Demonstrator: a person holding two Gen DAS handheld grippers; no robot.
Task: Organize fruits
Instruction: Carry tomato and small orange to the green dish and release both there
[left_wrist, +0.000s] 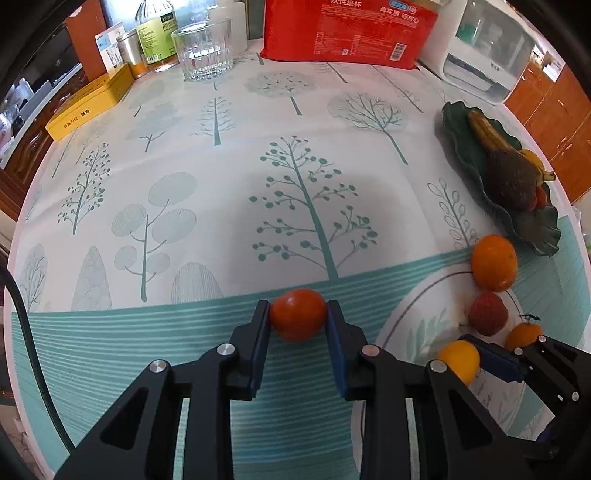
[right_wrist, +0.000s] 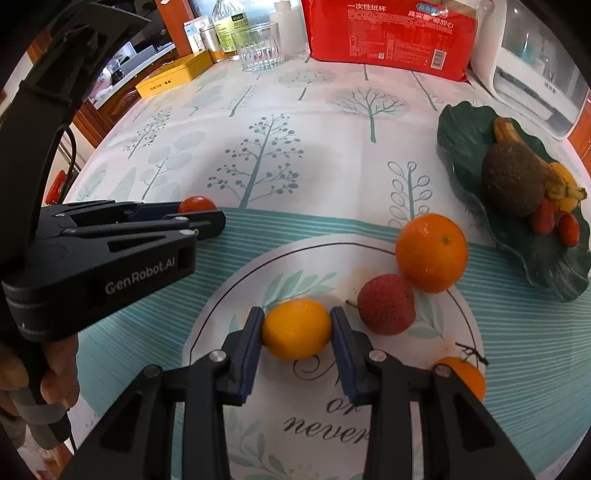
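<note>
My left gripper (left_wrist: 298, 312) is shut on a small red tomato (left_wrist: 298, 317) just above the striped part of the tablecloth. The right wrist view shows the same tomato (right_wrist: 197, 204) at the left gripper's tips. My right gripper (right_wrist: 296, 319) is shut on a small yellow citrus fruit (right_wrist: 296, 332), with both blue pads against its sides. Beside it lie a red bumpy fruit (right_wrist: 386, 304), a large orange (right_wrist: 431, 253) and a small stemmed orange (right_wrist: 467, 376). At the far right a dark green leaf plate (right_wrist: 461, 129) holds a brown fruit, a banana and small red fruits.
At the back of the table stand a ribbed glass (left_wrist: 202, 48), a red package (left_wrist: 347, 29), a bottle (left_wrist: 153, 33), a yellow box (left_wrist: 88, 101) and a white appliance (left_wrist: 487, 55). A hand (right_wrist: 55, 369) holds the left gripper's handle at the near left table edge.
</note>
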